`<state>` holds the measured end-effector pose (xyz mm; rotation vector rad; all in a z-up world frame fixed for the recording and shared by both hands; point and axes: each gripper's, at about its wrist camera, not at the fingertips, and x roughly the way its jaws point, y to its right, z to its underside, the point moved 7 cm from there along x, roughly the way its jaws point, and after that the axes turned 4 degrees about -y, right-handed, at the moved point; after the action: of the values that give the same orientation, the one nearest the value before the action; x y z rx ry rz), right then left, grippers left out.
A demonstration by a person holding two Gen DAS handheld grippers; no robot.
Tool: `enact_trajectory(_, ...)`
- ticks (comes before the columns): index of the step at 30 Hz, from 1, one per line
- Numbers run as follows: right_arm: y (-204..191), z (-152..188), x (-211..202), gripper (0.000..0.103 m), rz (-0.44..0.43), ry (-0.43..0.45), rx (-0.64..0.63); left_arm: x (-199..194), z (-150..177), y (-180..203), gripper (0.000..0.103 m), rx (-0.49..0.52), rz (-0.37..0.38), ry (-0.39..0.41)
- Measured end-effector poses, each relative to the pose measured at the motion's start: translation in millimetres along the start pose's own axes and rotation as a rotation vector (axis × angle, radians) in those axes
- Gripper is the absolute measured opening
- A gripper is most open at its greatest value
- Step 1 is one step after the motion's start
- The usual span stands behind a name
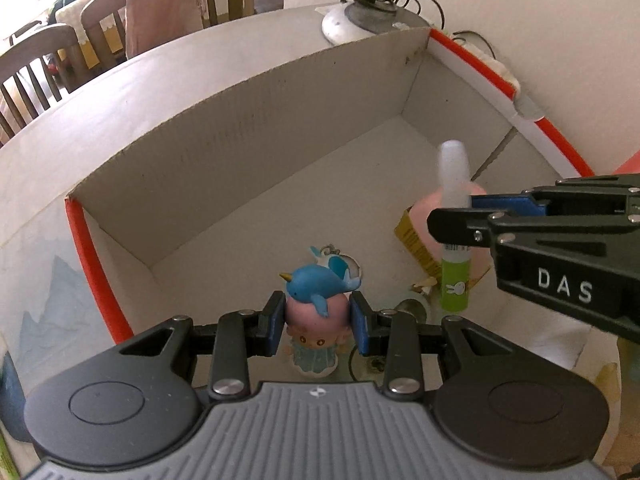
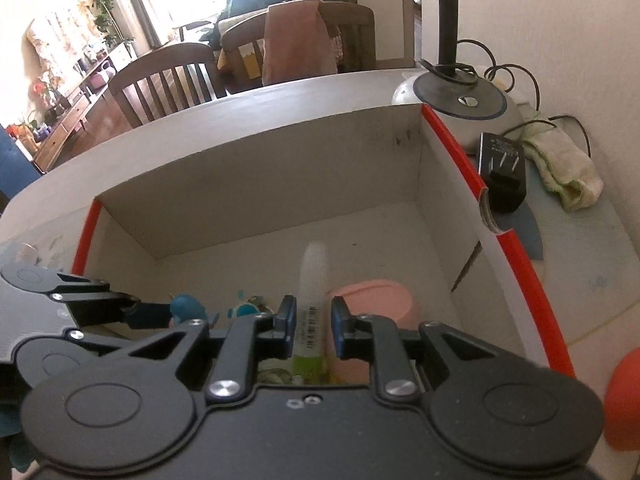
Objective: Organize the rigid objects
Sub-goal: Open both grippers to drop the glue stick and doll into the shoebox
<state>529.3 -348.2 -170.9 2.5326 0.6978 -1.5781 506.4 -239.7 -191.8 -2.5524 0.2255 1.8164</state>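
Observation:
A white cardboard box (image 1: 260,120) with red edges lies open below both grippers. My left gripper (image 1: 318,320) is shut on a small doll figurine (image 1: 316,312) with a pink head and a blue narwhal on top, held low inside the box near its front wall. My right gripper (image 2: 314,320) is shut on a green glue stick (image 2: 312,320) with a white cap, which points up and away. Seen from the left wrist, that right gripper (image 1: 460,212) holds the glue stick (image 1: 454,280) upright over the box's right side. The left gripper (image 2: 152,314) shows at the left of the right wrist view.
Inside the box lie a pink container (image 2: 376,300), a blue whale keychain (image 1: 340,266) and a yellow item (image 1: 412,240). Behind the box stands a lamp base (image 2: 460,96) with cables. A black adapter (image 2: 502,172) and a cloth (image 2: 560,176) lie to its right. Wooden chairs (image 2: 168,80) stand beyond the table.

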Motion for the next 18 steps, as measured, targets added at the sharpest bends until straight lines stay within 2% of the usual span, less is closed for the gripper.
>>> enact_trajectory(6,3.6,2.0,-0.3,0.023,0.008,0.000,0.017,3.3,2.3,1.2,0.033,0.008,-0.003,-0.026)
enact_trajectory(13,1.9,5.2,-12.3,0.030,-0.013,0.016,0.033,-6.2,4.5,-0.3,0.034,-0.003,0.000,-0.002)
enact_trajectory(18,-1.0,8.4,-24.7,0.037,-0.024,0.035,0.044,-16.7,8.8,5.9,0.045,0.008,0.000,0.020)
